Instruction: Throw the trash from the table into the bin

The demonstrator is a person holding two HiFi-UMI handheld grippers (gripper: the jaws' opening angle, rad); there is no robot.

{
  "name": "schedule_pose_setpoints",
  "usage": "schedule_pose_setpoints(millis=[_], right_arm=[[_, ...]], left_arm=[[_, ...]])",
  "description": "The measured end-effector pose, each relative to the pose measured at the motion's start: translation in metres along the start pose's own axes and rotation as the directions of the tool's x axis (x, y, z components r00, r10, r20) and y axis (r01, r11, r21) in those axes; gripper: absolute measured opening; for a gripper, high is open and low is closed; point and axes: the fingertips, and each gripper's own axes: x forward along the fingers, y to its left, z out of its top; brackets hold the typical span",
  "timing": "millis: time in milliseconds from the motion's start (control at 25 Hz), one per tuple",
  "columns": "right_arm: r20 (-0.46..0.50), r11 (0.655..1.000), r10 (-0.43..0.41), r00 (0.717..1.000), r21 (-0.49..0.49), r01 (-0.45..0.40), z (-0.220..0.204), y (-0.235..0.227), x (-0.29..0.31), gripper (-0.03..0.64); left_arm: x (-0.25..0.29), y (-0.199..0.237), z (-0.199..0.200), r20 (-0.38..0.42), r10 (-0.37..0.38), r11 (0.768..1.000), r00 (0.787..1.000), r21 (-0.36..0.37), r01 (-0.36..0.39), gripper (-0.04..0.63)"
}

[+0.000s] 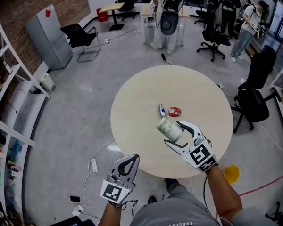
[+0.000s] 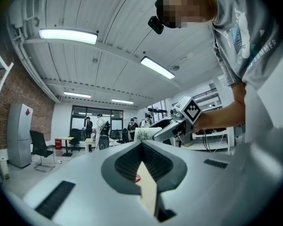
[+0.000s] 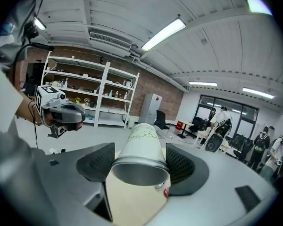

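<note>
Over a round table (image 1: pixel 146 88) in an open workshop, we find the right gripper (image 1: pixel 172 133) clamped on a paper cup (image 1: pixel 167 127). Its two fingers (image 3: pixel 98 165) press the cup's sides from left and right. The cup lies on its side in the grip, held over the near part of the tabletop, with one end turned back toward the gripper's own camera and a green print on its wall.

Just beyond it, two more pieces of trash lie close together near the table's middle: a small can (image 1: pixel 161 110) and, to its right, a red wrapper (image 1: pixel 174 111). Both are apart from the cup.

The left gripper (image 1: pixel 132 160) hangs off the table's near edge, above the grey floor (image 1: pixel 70 126). Its fingers are closed tip to tip with nothing between them. We see a power strip (image 1: pixel 93 165) and loose cables on the floor beside it.

Shelves (image 1: pixel 9 93) line the brick wall at left, and black chairs (image 1: pixel 254 98) stand to the right of the table. Several people stand at the far end of the room.
</note>
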Motion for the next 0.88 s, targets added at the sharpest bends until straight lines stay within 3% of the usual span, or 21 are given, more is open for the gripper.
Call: schedule_pose_setpoints(millis=[200, 400, 640, 880], right_arm=[[0.030, 0.987, -0.163, 0.986, -0.007, 0.163, 0.017, 0.012, -0.082, 0.344], [0.001, 0.953, -0.304, 0.953, 0.017, 0.304, 0.008, 0.028, -0.165, 0.345], [-0.085, 0.855, -0.506, 0.858, 0.080, 0.512, -0.051, 0.017, -0.289, 0.344], [-0.177, 0.746, -0.628, 0.758, 0.143, 0.651, -0.127, 0.016, -0.398, 0.344]], left_arm=[[-0.008, -0.040, 0.030, 0.060, -0.127, 0.991, 0.990, 0.044, 0.125, 0.034], [0.004, -0.090, 0.046, 0.106, -0.284, 0.958, 0.953, 0.070, 0.278, 0.033], [0.055, -0.197, 0.053, 0.133, -0.516, 0.857, 0.846, 0.097, 0.507, 0.033], [0.109, -0.313, 0.032, 0.116, -0.675, 0.737, 0.728, 0.081, 0.671, 0.034]])
